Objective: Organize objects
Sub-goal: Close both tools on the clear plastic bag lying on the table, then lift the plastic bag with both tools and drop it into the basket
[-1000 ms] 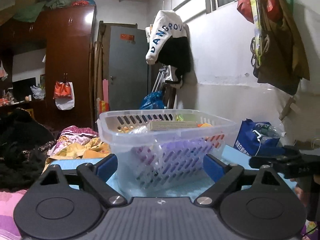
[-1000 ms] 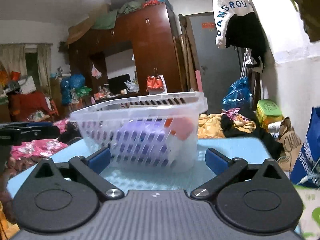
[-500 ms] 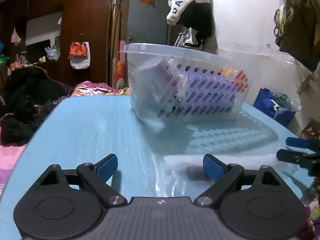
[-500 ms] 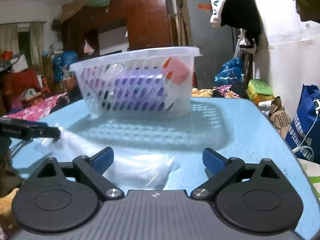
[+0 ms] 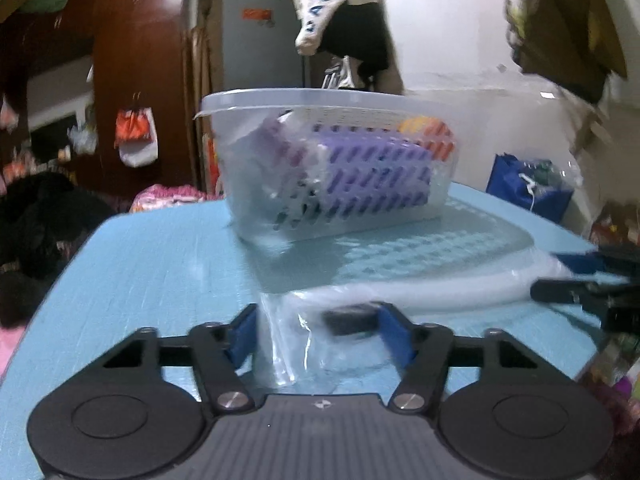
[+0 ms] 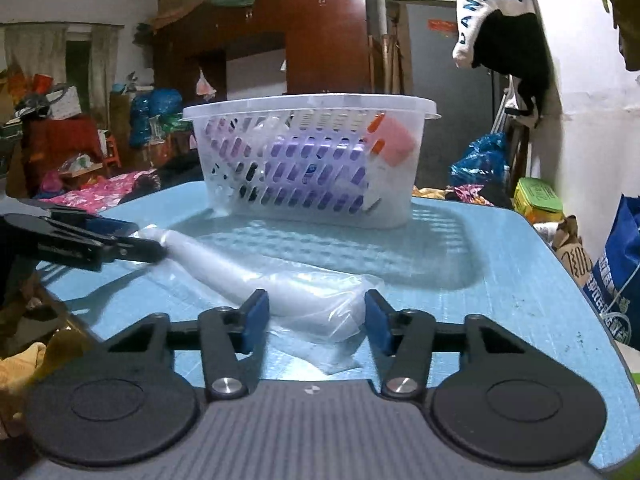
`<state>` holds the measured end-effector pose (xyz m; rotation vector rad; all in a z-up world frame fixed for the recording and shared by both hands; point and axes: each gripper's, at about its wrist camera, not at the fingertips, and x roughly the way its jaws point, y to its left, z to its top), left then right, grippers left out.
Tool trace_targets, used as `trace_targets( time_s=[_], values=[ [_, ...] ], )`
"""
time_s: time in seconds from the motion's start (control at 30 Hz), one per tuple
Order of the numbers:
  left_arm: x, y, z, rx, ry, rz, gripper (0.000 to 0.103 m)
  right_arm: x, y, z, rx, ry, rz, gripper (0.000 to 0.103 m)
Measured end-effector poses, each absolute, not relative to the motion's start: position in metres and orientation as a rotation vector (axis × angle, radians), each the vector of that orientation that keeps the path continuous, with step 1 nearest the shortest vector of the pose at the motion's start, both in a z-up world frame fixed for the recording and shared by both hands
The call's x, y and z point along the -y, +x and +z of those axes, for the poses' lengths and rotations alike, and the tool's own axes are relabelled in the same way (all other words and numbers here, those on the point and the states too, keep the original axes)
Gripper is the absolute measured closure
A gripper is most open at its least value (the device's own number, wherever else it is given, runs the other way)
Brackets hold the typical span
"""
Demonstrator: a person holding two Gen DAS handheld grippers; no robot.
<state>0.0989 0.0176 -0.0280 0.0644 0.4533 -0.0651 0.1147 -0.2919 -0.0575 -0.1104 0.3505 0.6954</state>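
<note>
A long white object in a clear plastic bag lies on the blue table, in front of a clear slotted basket that holds purple and orange packs. My right gripper is open, its blue pads on either side of the bag's right end. My left gripper is open around the bag's other end, where a dark part shows. Each gripper shows in the other's view: the left one and the right one. The left wrist view is blurred.
The basket also shows in the left wrist view, at the far side of the table. A blue shopping bag stands off the table's right edge. Bedding and clothes lie to the left. A wardrobe and door stand behind.
Both grippers dropped to the table and back from the basket. Their jaws have narrowed around the two ends of the bagged object.
</note>
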Motion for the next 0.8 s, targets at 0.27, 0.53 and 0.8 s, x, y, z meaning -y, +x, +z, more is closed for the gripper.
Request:
trace_targets(
  time_s=[0.27,0.53,0.8],
  values=[
    [-0.022,0.09,-0.027,-0.396,0.044,-0.095,0.078,0.294,0.113,-0.057,-0.332,-0.118,0.732,0.085],
    [-0.02,0.08,-0.024,-0.329,0.079,-0.107,0.088,0.299,0.11,-0.053,-0.288,-0.114,0.734,0.086],
    [-0.022,0.079,-0.026,-0.324,0.062,-0.121,0.09,0.302,0.111,-0.051,-0.272,-0.097,0.734,0.087]
  ],
)
